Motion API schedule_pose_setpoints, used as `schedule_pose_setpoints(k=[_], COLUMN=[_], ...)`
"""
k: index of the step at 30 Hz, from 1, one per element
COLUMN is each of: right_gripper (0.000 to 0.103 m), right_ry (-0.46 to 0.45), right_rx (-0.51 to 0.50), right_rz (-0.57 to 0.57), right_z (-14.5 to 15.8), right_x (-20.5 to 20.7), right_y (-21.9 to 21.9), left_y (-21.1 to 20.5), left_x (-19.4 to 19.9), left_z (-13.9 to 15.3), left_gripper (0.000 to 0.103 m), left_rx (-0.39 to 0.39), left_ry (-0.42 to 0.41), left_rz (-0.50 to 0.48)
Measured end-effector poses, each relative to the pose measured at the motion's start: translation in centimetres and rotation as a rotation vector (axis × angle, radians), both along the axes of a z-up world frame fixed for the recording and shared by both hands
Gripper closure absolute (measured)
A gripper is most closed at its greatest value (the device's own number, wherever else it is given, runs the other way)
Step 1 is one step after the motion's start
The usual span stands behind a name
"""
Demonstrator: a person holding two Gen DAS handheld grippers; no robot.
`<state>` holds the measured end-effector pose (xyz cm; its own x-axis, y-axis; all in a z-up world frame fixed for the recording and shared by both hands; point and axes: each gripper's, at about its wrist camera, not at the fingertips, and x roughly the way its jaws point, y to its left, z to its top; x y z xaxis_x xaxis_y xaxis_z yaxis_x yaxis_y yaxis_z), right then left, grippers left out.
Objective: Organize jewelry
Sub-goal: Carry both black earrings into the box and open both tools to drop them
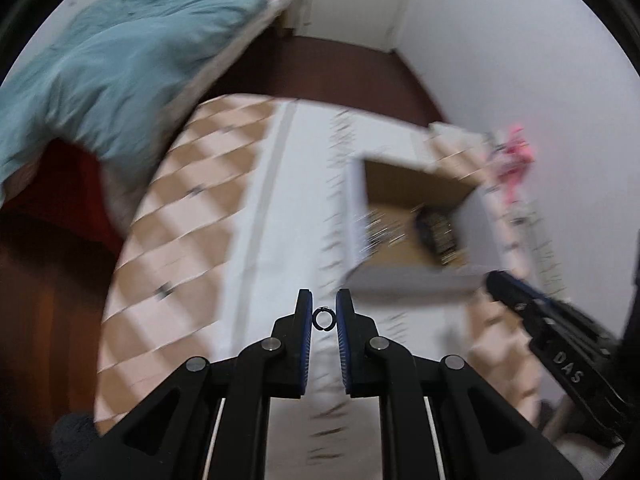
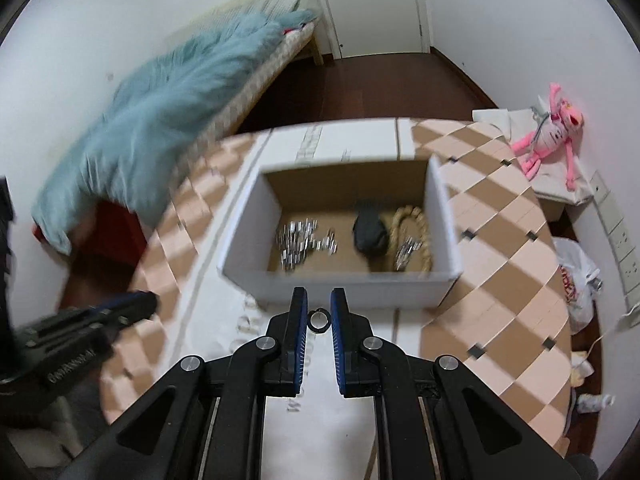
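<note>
Left gripper (image 1: 323, 307): nearly shut, its blue-padded jaws pinching a small dark ring (image 1: 323, 318) edge to edge, raised above the tabletop.
Right gripper (image 2: 319, 305): also nearly shut, nipping a second small ring (image 2: 319, 321) between its pads, just in front of the box's near wall.
Each from the other's view: the right gripper shows as a black body at the right edge of the left view, the left gripper as a blurred black body at the lower left of the right view; both stand beside the box rather than over it.
Tabletop (image 2: 500, 240): covered in a tan and pale pink diamond check with a white strip running down the middle.
Cardboard box (image 2: 348, 282): white outside, brown inside, open at the top, standing on the white strip.
Inside the box: a heap of silvery jewelry (image 2: 300, 240) to the left, a dark lump (image 2: 370, 232) in the middle, a gold rope-like chain (image 2: 416, 236) to the right.
Pink plush toy (image 2: 554, 128): lying beyond the far right corner of the tabletop.
Bed (image 2: 256, 84): against the far left wall, a teal blanket (image 2: 160, 120) rumpled over it.
Door (image 2: 372, 4): white, shut, at the far end of the room.
</note>
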<state>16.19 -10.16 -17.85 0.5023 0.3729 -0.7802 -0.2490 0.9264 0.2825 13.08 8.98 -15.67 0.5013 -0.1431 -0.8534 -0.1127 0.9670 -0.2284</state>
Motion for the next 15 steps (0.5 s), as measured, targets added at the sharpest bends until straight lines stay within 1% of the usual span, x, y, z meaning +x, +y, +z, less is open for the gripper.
schedule_pose_setpoints(k=[3, 4, 6, 8, 10, 13, 15], right_gripper=[0.091, 0.091, 0.091, 0.091, 0.091, 0.091, 0.091], right_ry=[0.028, 0.040, 0.083, 0.130, 0.166, 0.235, 0.269], right_rx=[0.043, 0.051, 0.064, 0.066, 0.069, 0.064, 0.062], right_rz=[0.014, 0.012, 0.013, 0.028, 0.040, 0.075, 0.089], right_z=[1.4, 1.4, 1.2, 0.8, 0.4, -0.7, -1.5], right_x=[3.2, 4.3, 6.9, 9.2, 10.8, 13.0, 13.9], right_y=[-1.0, -1.0, -1.3, -1.2, -0.9, 0.1, 0.6], left_y=[-1.5, -1.8, -2.3, -2.5, -2.6, -2.6, -2.5], left_x=[3.9, 5.1, 7.4, 9.2, 11.0, 13.2, 14.4], left_z=[1.0, 1.1, 0.8, 0.4, -0.2, -1.4, -2.2], left_gripper=[0.094, 0.094, 0.094, 0.094, 0.093, 0.093, 0.093], left_rx=[-0.073, -0.080, -0.081, -0.085, -0.098, -0.082, -0.087], left_ry=[0.009, 0.014, 0.042, 0.068, 0.104, 0.152, 0.198], left_rz=[-0.069, -0.082, -0.109, -0.116, -0.137, -0.149, -0.139])
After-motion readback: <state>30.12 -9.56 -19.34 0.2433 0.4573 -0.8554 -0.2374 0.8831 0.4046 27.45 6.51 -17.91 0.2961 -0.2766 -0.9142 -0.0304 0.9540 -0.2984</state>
